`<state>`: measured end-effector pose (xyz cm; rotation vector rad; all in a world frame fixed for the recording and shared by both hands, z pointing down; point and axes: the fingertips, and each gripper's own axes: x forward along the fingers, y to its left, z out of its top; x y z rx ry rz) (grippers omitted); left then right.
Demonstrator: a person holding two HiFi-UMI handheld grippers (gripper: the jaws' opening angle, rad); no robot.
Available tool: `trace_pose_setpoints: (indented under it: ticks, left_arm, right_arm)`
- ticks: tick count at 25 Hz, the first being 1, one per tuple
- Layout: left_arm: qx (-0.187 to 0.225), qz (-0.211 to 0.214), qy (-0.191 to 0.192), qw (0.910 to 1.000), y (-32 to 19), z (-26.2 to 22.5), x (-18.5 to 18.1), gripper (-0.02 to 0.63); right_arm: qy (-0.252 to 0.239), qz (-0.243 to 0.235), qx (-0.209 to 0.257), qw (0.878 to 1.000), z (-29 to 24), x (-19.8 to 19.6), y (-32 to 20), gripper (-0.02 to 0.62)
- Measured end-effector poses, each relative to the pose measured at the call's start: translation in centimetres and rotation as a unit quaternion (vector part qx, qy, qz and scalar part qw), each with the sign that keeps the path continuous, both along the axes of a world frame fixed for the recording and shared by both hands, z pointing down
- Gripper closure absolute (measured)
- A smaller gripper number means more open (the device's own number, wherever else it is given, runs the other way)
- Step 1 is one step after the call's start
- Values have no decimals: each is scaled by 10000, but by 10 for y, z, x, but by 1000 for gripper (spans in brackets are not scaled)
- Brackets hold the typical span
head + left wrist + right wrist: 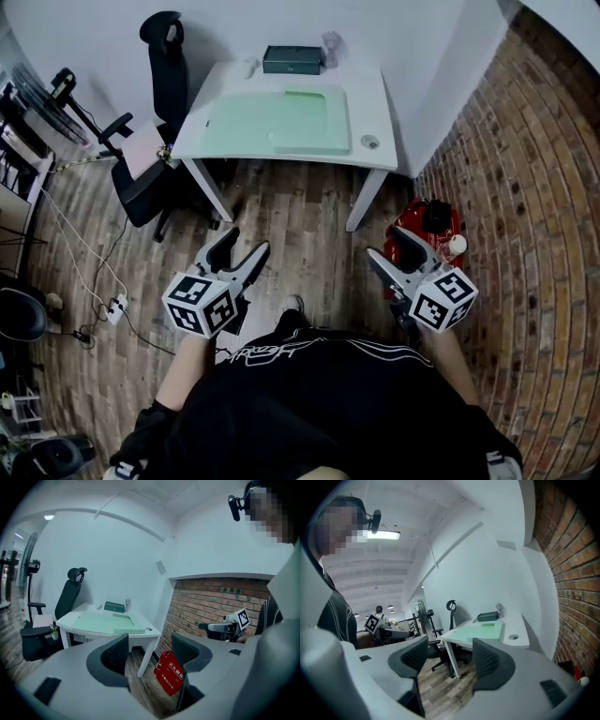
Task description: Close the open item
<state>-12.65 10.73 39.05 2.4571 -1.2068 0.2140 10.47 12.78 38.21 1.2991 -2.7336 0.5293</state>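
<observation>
A dark green box (292, 59) lies at the far edge of a white table (370, 103), next to a pale green mat (281, 120); whether its lid is up I cannot tell from here. The box also shows small in the left gripper view (114, 606) and in the right gripper view (488, 616). Both grippers hang over the wooden floor, well short of the table. My left gripper (242, 244) (150, 653) is open with nothing between its fingers. My right gripper (392, 246) (450, 660) is open and empty too.
A black office chair (159, 103) stands at the table's left end. A red fire-extinguisher case (431, 225) (169, 672) sits on the floor by the brick wall on the right. A fan (47, 94) and cables with a power strip (117, 305) are at the left.
</observation>
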Motion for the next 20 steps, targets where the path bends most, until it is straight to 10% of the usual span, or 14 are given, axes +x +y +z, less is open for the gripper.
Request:
trace_pose_setpoints:
  ticks: [20]
  left_arm:
    - [-409,25,-44,9992,-217,50,-55,318]
  right_arm:
    - [56,801,-402,9960,38,-33,-214,311]
